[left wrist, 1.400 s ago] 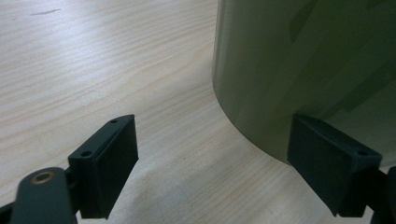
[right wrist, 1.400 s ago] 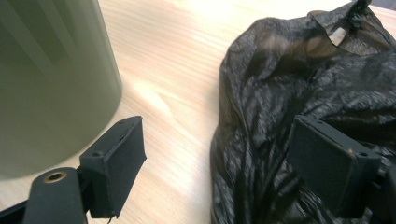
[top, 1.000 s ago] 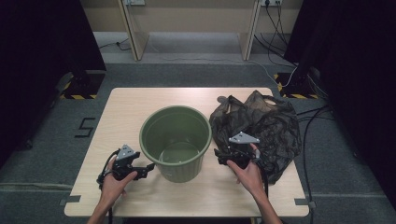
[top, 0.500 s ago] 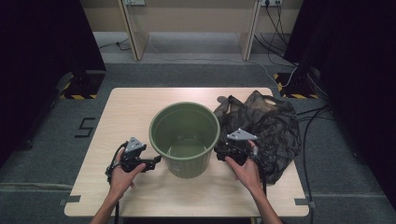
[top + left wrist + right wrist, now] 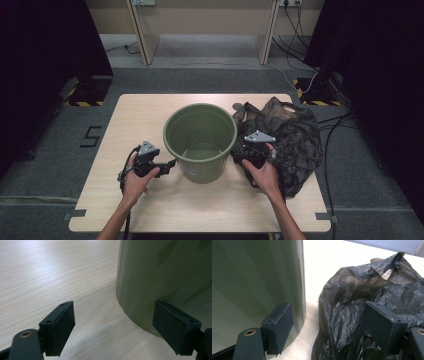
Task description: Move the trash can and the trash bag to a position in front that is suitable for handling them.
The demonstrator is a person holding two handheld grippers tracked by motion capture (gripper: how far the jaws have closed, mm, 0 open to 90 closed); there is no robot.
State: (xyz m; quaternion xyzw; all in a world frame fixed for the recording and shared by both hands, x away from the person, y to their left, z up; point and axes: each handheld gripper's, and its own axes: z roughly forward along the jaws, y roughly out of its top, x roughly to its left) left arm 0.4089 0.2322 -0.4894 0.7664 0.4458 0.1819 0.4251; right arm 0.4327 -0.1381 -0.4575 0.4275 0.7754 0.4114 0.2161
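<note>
Olive-green plastic bucket (image 5: 200, 142) at table (image 5: 135, 112) centre has slid left off the black bin bag (image 5: 292, 142) at 3 o'clock, ready for lining. Left gripper (image 5: 167, 164) spread, empty, at 9; right gripper (image 5: 240, 152) has just narrowed, empty. Left gripper view: fingers (image 5: 58, 327) apart beside the bucket wall (image 5: 162, 277). Right gripper view: fingers (image 5: 279, 326) straddle bucket and bag (image 5: 367, 297), released. Grey carpet floor (image 5: 55, 165).

One green bucket (image 5: 200, 142) stands at the frame's centre. One black bag (image 5: 295, 140) lies right of centre. Two grippers show: the left gripper (image 5: 167, 165) at lower left, the right gripper (image 5: 240, 150) right of centre. One table (image 5: 140, 115) bears them.
</note>
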